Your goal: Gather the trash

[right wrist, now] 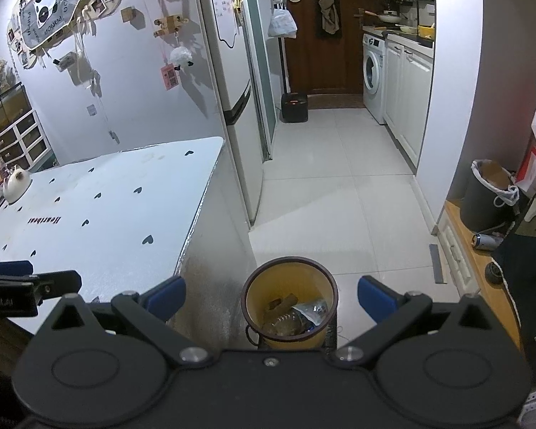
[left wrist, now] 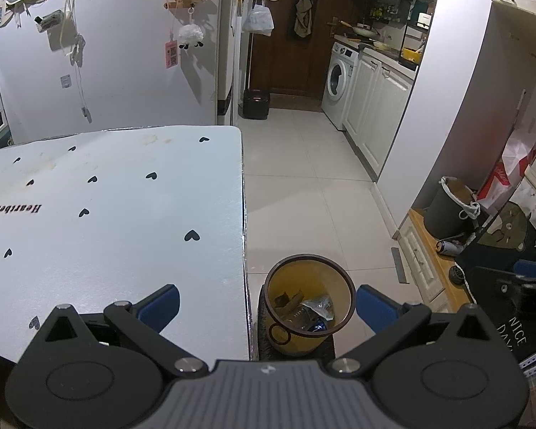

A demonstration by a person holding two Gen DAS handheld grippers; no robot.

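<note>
hovering with both grippers spread wide and nothing between the fingers. left gripper (left wrist: 267, 306) up over the near right corner of the table (left wrist: 125, 214), blue pads (left wrist: 162, 303) apart, right pad out past the table edge above the floor. right gripper (right wrist: 271, 302) beside it, also released, pads (right wrist: 373, 295) apart, framing the bin from above. left gripper's body visible at the left edge of the right wrist view, over the table's near edge.

trash bin (left wrist: 309, 305) on the floor just off the table's near right corner, on a dark mat, yellow inside with a brown rim. holds trash (right wrist: 294, 312) at the bottom: clear crinkled plastic, a brown piece, something blue. exact items too small to tell.

table covered in a white cloth with black hearts and the word "heartbeat". small white figurine (right wrist: 16, 182) at its far left edge in the right wrist view. dark bucket (left wrist: 448, 207) and a can (left wrist: 450, 247) lying on its side on the low wooden cabinet at right. washing machine (right wrist: 373, 68) at the far end of the tiled floor, fridge (right wrist: 228, 71) past the table's far right corner.
</note>
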